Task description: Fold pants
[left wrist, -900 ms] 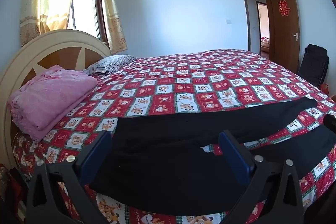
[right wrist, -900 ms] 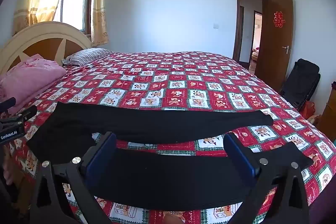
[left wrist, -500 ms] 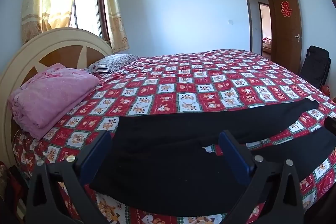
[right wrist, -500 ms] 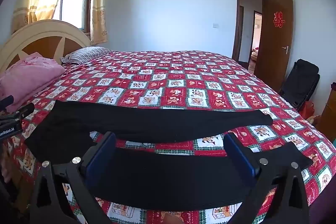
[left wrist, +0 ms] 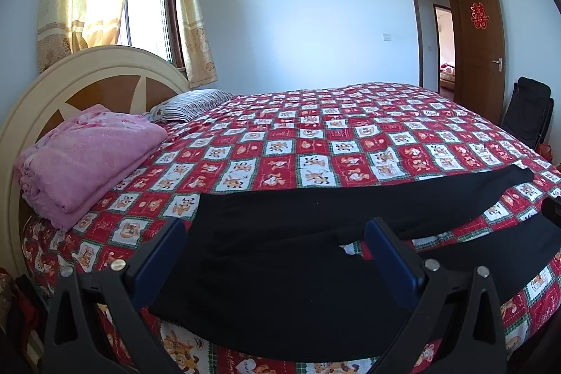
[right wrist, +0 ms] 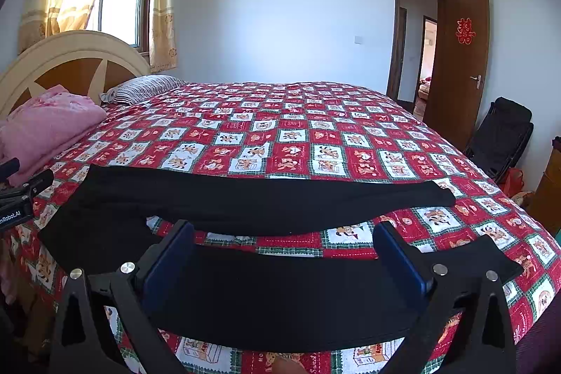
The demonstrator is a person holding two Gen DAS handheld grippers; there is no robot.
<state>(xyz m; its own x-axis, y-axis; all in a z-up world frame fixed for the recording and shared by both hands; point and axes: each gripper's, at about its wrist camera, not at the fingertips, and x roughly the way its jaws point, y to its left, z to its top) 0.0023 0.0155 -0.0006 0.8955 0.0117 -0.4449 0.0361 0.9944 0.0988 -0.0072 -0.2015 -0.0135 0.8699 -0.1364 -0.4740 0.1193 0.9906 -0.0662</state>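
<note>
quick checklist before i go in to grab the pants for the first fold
1. Left gripper open and holding nothing: ok.
2. Right gripper open and holding nothing: ok.
3. Black pants lying flat on the bed, legs spread apart with quilt showing between them: ok.
4. Left gripper over the waist end, right gripper over the near leg: ok.
5. Pink blanket and striped pillow apart from the pants: ok.
6. Near edge of the pants fully on the mattress, not hanging over: cannot tell, gripper bodies hide it.
</note>
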